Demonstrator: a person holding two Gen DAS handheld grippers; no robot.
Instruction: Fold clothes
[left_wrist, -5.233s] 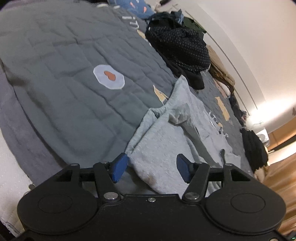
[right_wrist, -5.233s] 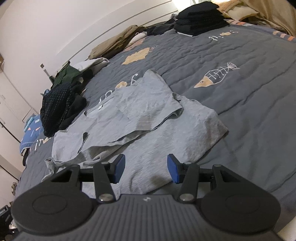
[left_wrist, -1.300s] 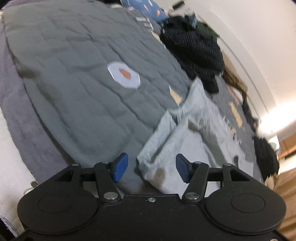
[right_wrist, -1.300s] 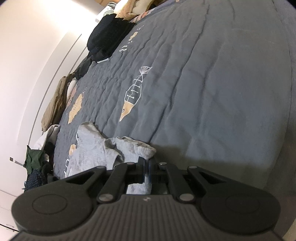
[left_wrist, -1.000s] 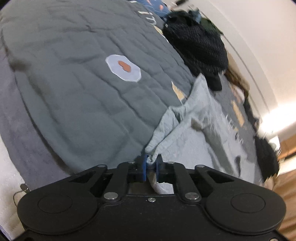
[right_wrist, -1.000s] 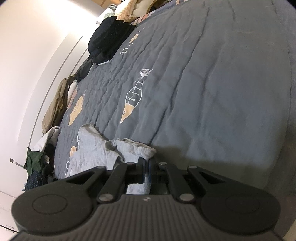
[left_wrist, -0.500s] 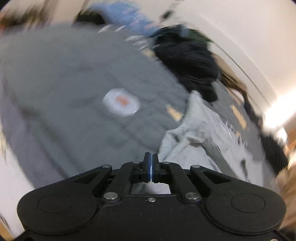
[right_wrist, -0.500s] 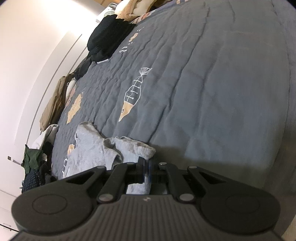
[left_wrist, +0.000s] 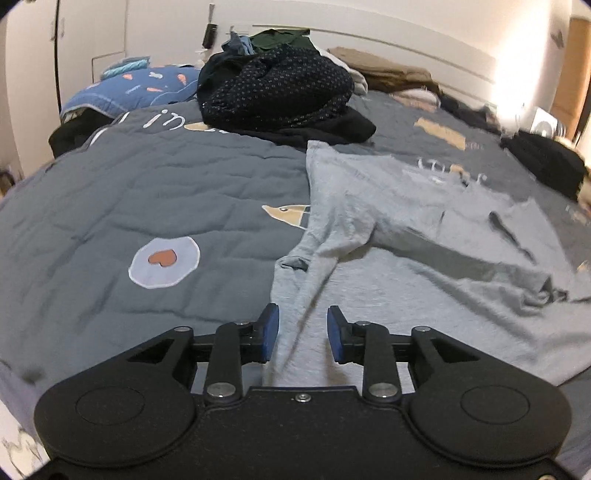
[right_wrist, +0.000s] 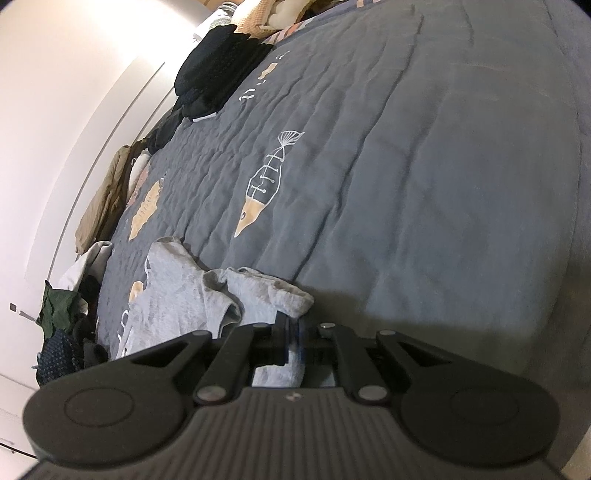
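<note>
A grey shirt (left_wrist: 406, 229) lies crumpled on the dark grey quilt (left_wrist: 147, 192), spreading from my left gripper toward the right. My left gripper (left_wrist: 303, 317) hovers over the shirt's near edge. Its jaws are opening, and a fold of the cloth runs loose between the blue pads (left_wrist: 271, 321) without either pad pressing on it. In the right wrist view my right gripper (right_wrist: 291, 339) is shut on a bunched corner of the grey shirt (right_wrist: 177, 295), low over the quilt (right_wrist: 406, 184).
A heap of dark dotted clothes (left_wrist: 277, 92) sits just beyond the shirt, with a blue patterned cover (left_wrist: 140, 85) to its left. A black folded stack (right_wrist: 214, 74) and tan clothes (right_wrist: 99, 210) lie along the white wall. The quilt's near edge drops off below the left gripper.
A second ago the left gripper was shut on the shirt's edge. It has since rolled level, shifted sideways and parted its jaws, letting go of the cloth. The right gripper has kept its grip and place.
</note>
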